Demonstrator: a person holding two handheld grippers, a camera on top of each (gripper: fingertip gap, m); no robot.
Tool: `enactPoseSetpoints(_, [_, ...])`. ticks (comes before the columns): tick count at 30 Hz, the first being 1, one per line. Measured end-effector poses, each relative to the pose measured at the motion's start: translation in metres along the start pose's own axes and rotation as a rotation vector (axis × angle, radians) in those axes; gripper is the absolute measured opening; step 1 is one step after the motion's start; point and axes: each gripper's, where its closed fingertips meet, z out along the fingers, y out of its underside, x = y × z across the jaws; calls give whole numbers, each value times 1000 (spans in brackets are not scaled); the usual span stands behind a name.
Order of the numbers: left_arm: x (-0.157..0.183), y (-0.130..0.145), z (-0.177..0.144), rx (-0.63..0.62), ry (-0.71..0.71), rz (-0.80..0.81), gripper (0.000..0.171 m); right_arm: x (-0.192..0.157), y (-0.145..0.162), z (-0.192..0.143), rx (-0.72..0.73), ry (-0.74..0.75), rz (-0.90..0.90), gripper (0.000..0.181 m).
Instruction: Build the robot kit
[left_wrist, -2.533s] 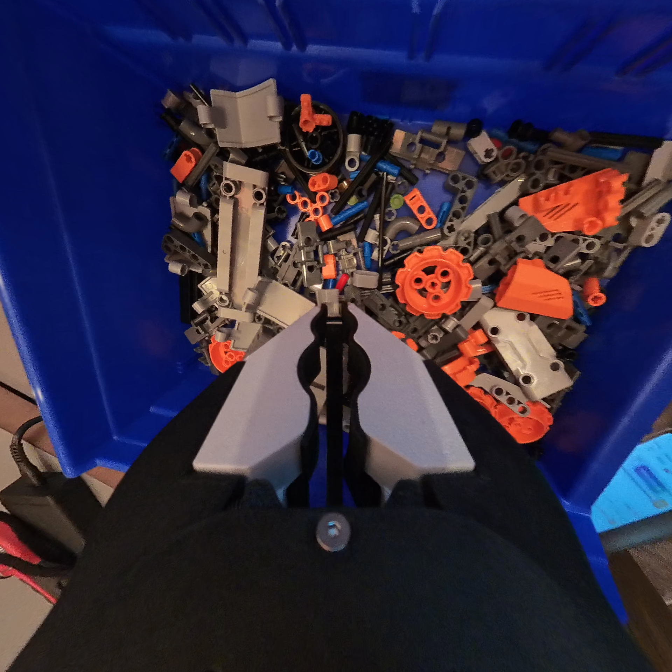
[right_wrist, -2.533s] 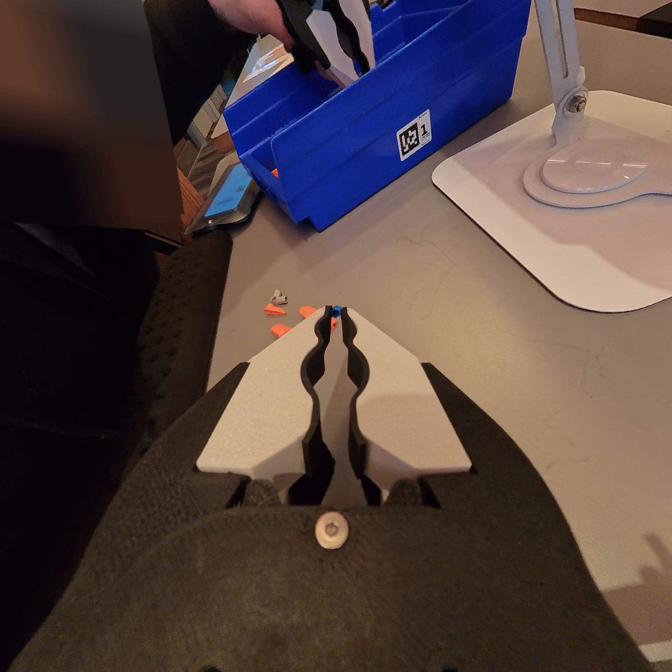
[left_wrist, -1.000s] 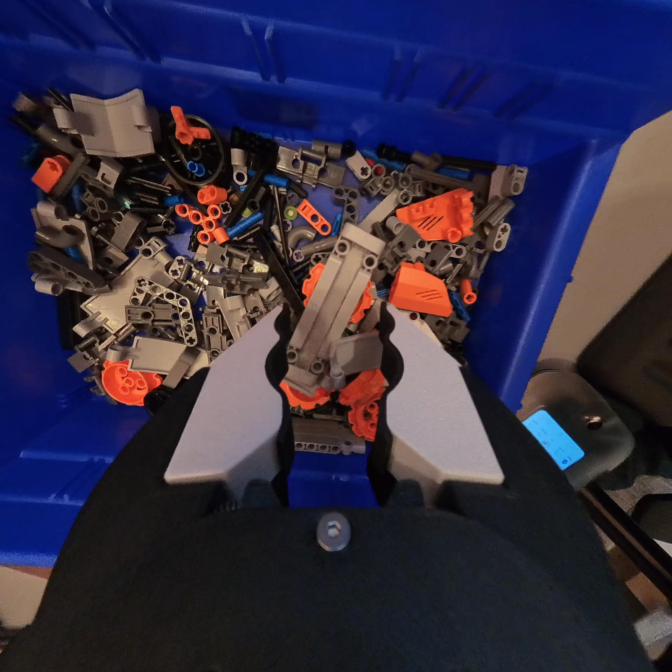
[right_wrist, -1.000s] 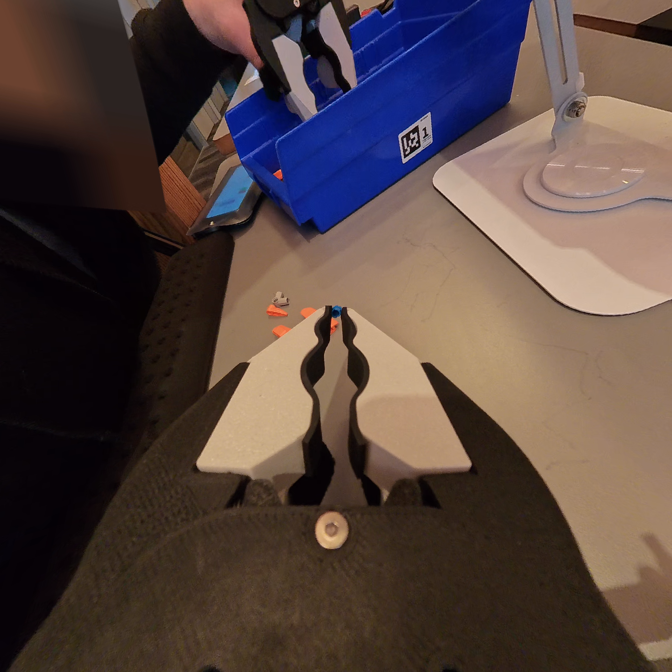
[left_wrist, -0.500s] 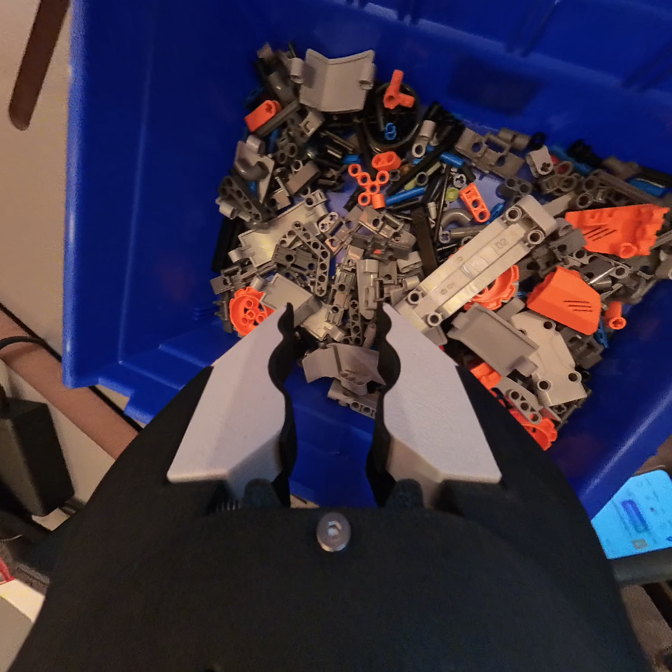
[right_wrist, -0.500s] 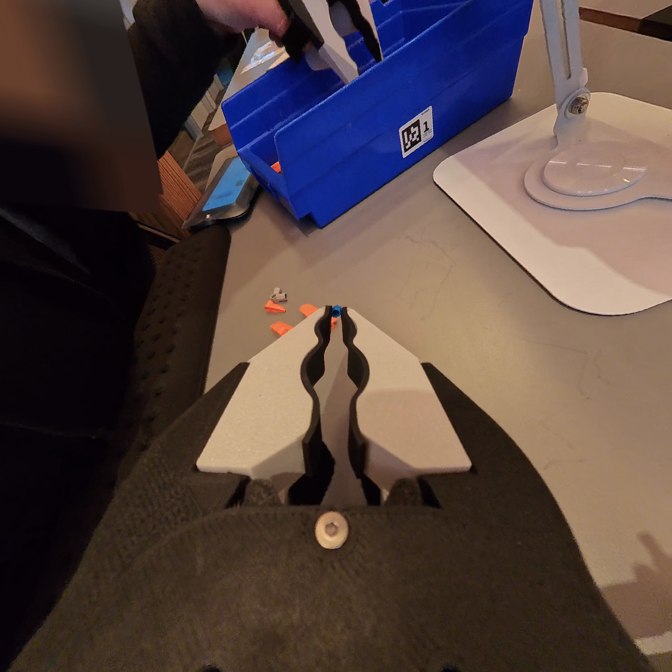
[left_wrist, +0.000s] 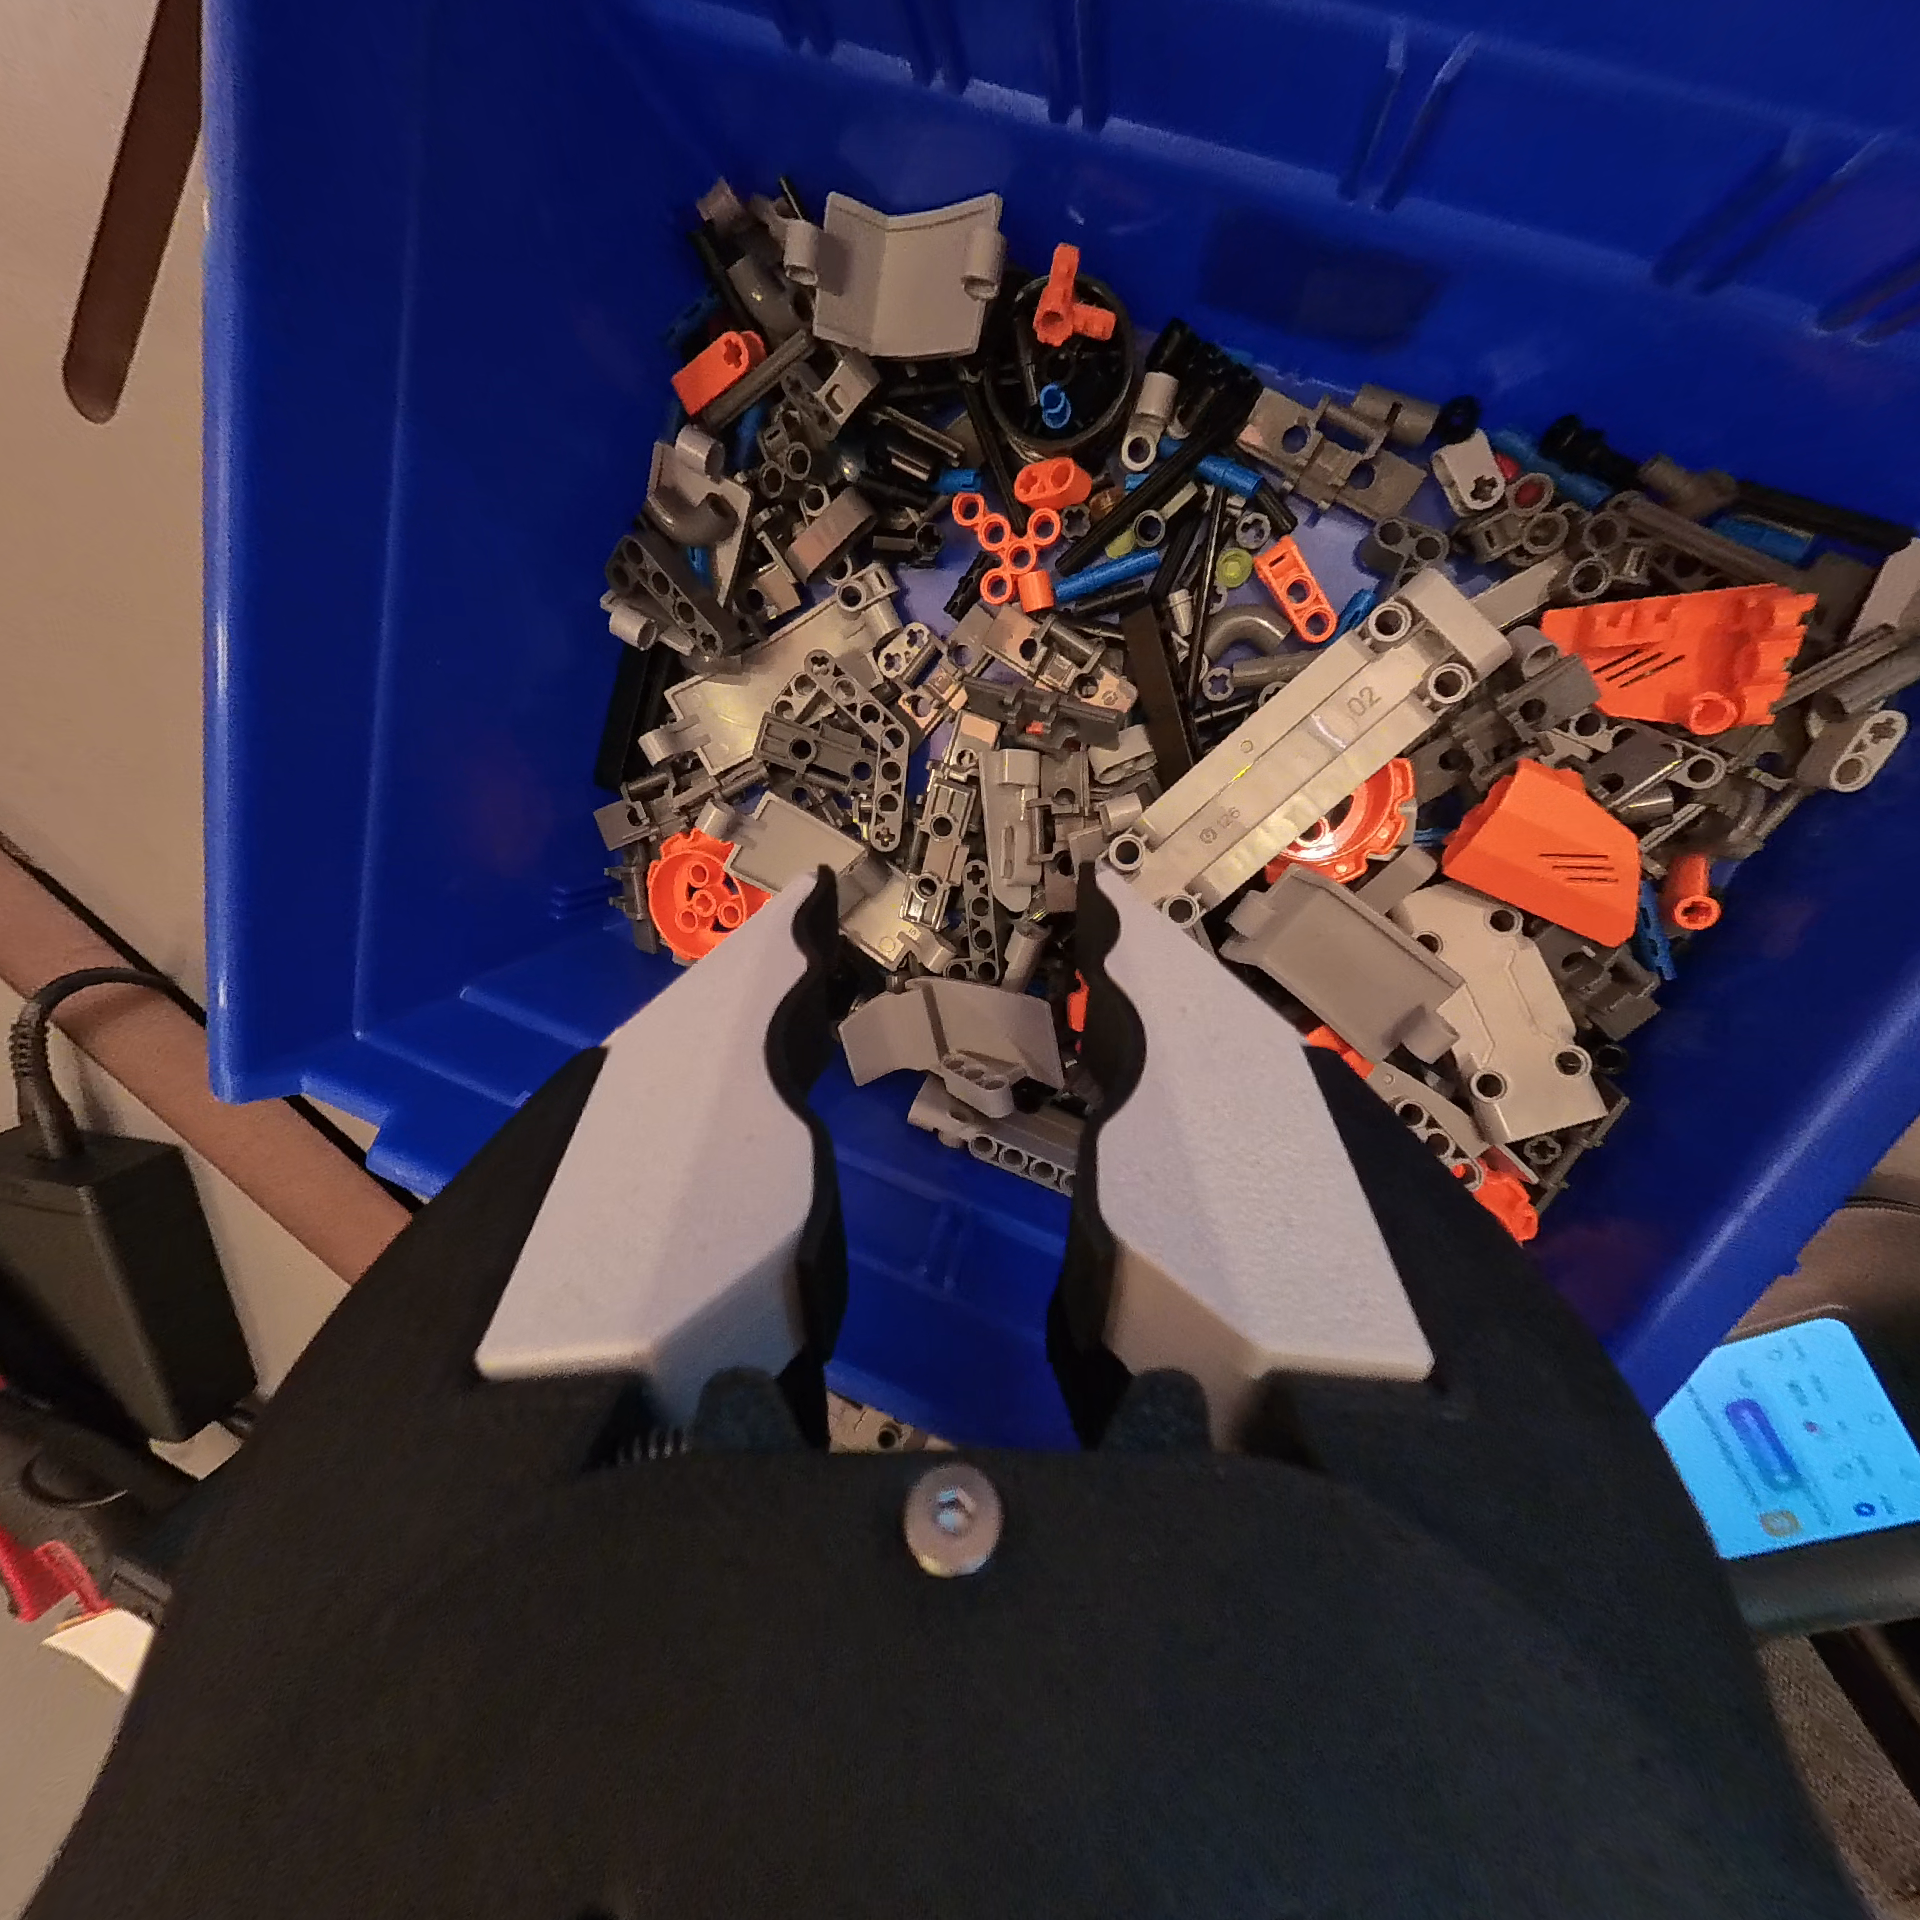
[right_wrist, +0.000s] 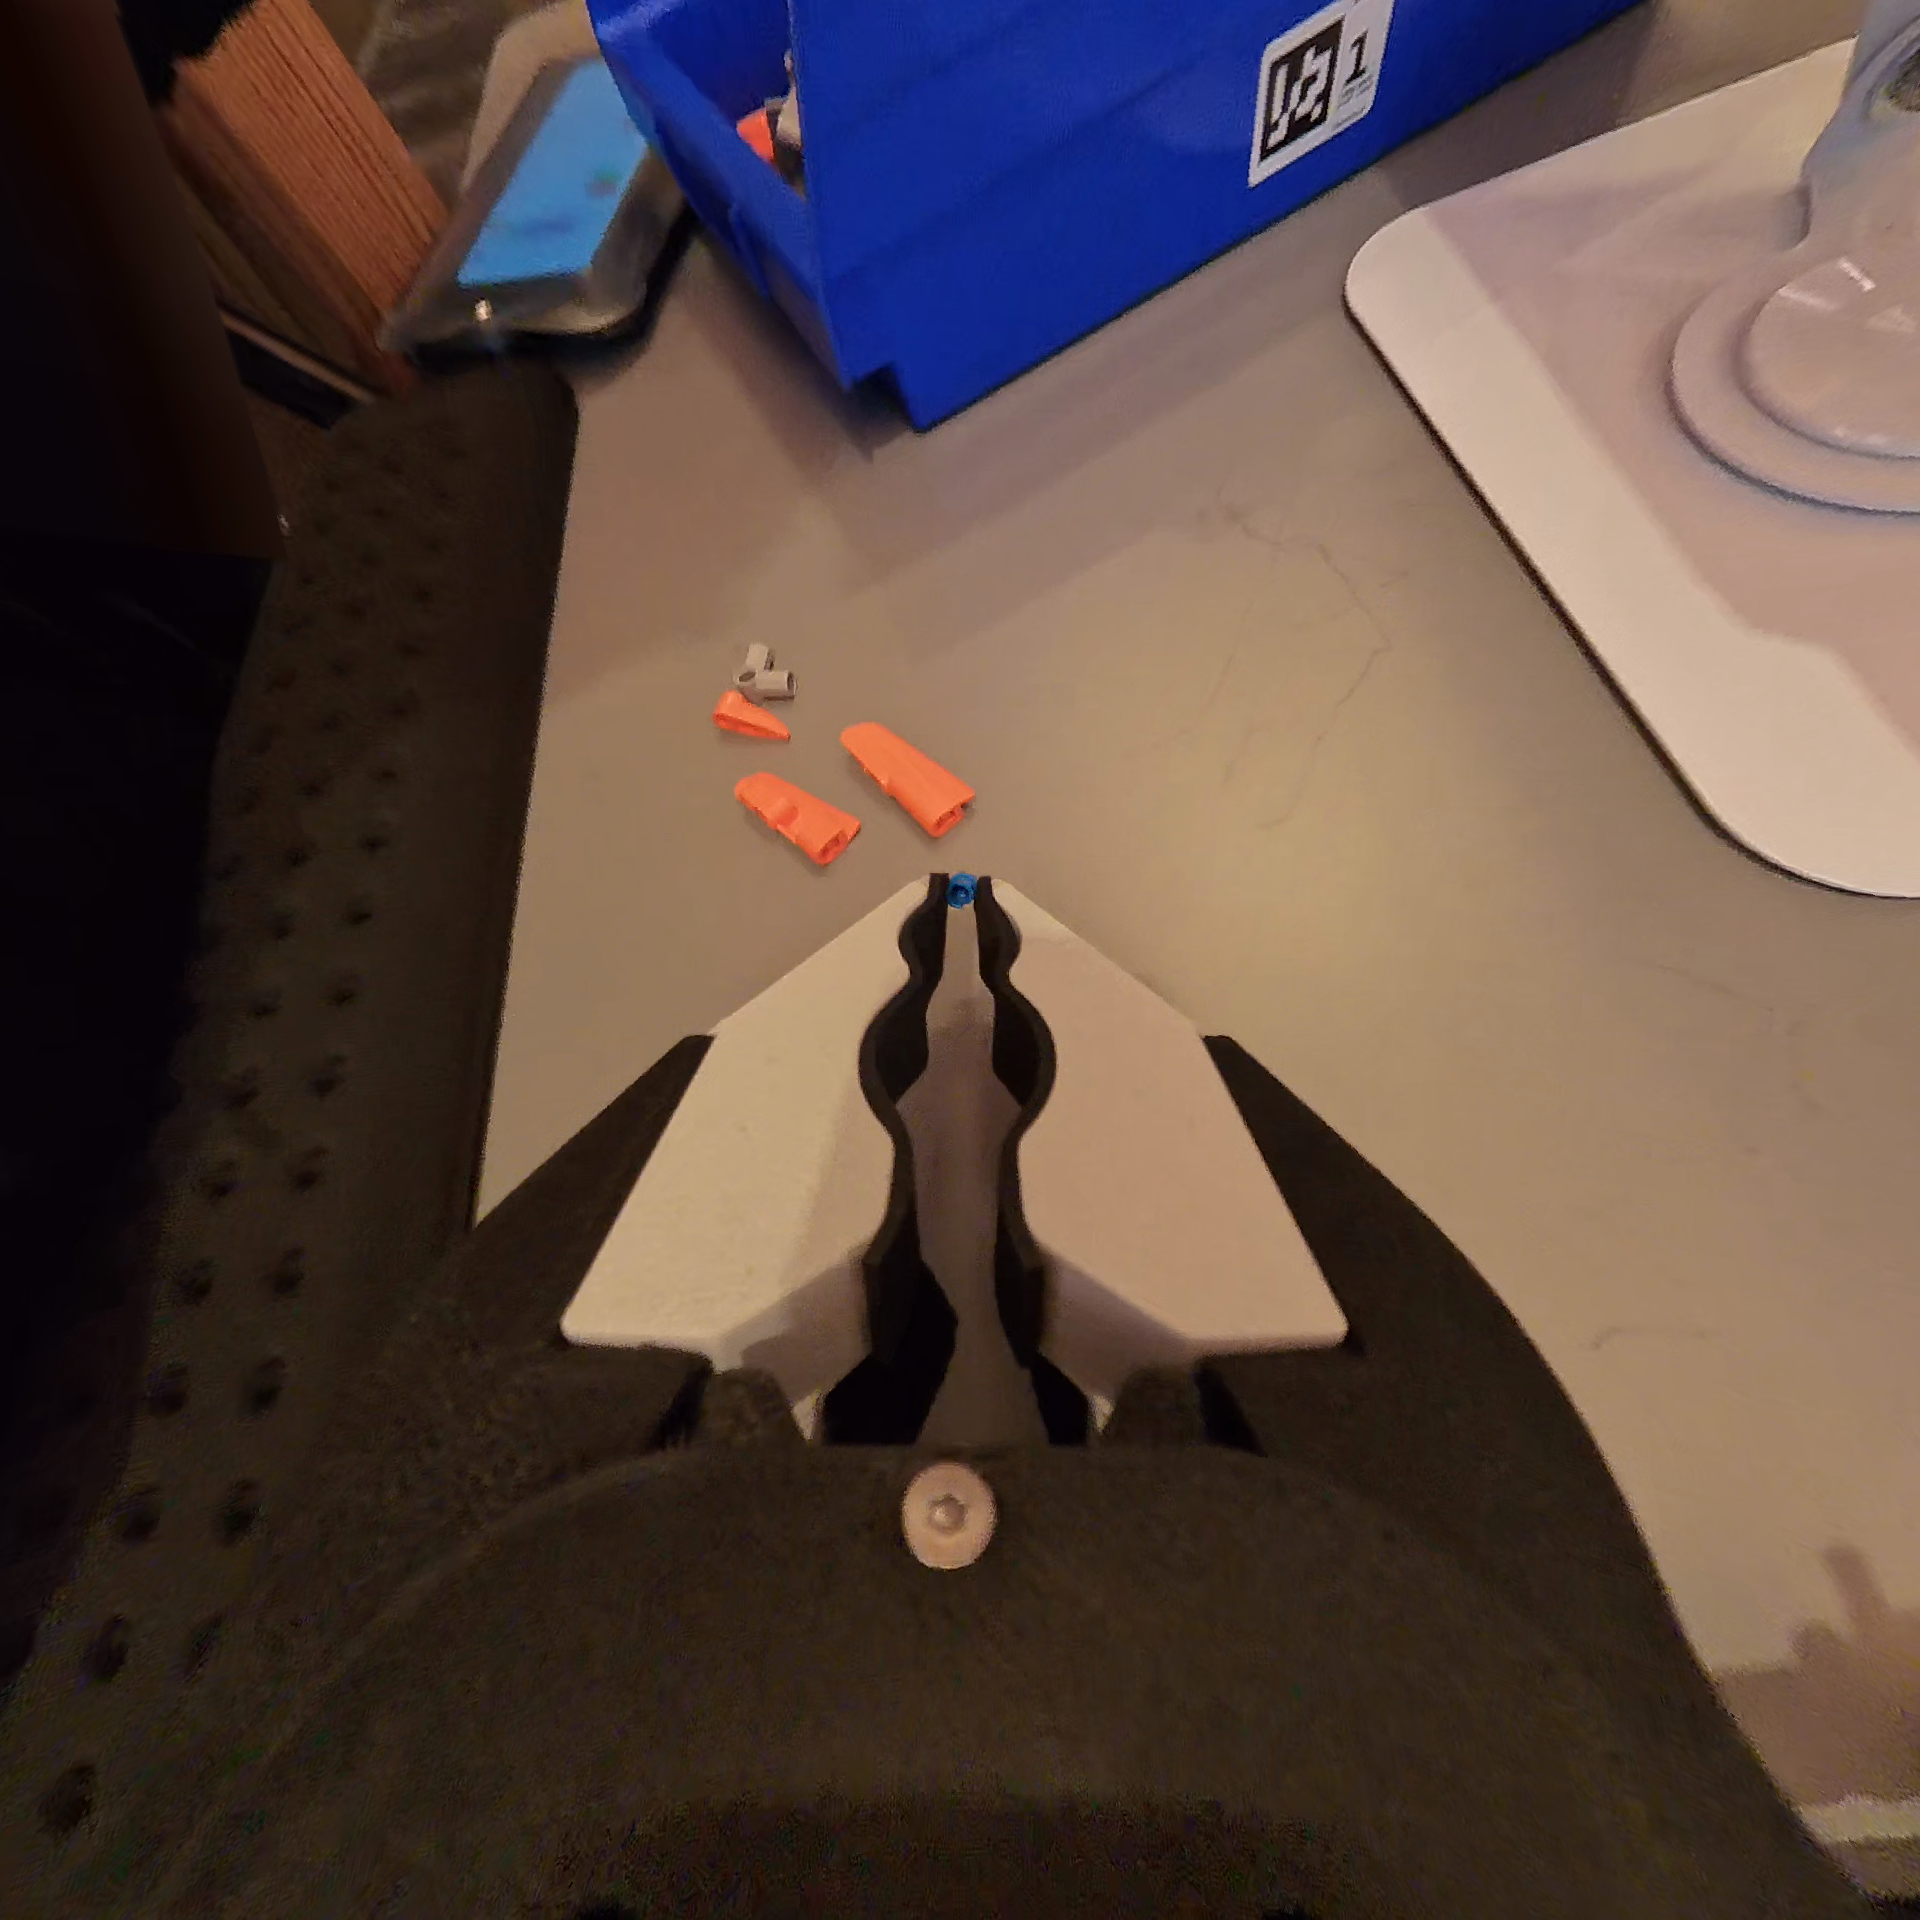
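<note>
My left gripper (left_wrist: 951, 883) is open and empty above a blue bin (left_wrist: 416, 520) full of grey, black and orange building parts. A curved grey panel (left_wrist: 951, 1029) lies between its fingers, below them. A long grey beam (left_wrist: 1309, 748) lies to the right on an orange gear (left_wrist: 1351, 810). My right gripper (right_wrist: 961, 883) is shut on a small blue pin (right_wrist: 961, 889) just above the grey table (right_wrist: 1195, 727). Three orange wedge parts (right_wrist: 904, 779) and a small grey connector (right_wrist: 764, 673) lie on the table just ahead of it.
The blue bin (right_wrist: 1039, 187) with a square code sticker stands at the far side of the table. A white lamp base (right_wrist: 1662, 468) is at the right. A phone with a lit blue screen (right_wrist: 551, 197) lies left of the bin. A black perforated pad (right_wrist: 312, 935) borders the table's left edge. The tips of one gripper are about 35 cm away from the tips of the other. My right tips are roughly 11 cm from the small grey connector (right_wrist: 764, 673).
My left gripper opened and let a long grey beam and a grey panel drop back into the bin. My right gripper moved forward, so the orange parts now show in full.
</note>
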Motion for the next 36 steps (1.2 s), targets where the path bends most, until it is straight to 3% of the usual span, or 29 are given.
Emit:
enactPoseSetpoints(9, [-1,-1,-4,2,-24,-3,47,-8,25,17,-162,-9,-61,3])
enactPoseSetpoints(21, [-17,8,-6,43,-30,-55,49,-16,23,16,-168,-35,-123,13])
enactPoseSetpoints(25, [-28,1,-9,113,-19,-87,49,-7,1,12,-95,31,-108,19])
enactPoseSetpoints(28, [-33,-4,-5,130,-20,-68,48,-13,-37,17,4,31,-70,30])
enactPoseSetpoints(31, [-34,-10,2,119,-20,-34,45,-15,-77,39,79,3,29,55])
enactPoseSetpoints(36, [-33,-19,18,104,4,-9,45,-5,-119,92,92,35,83,61])
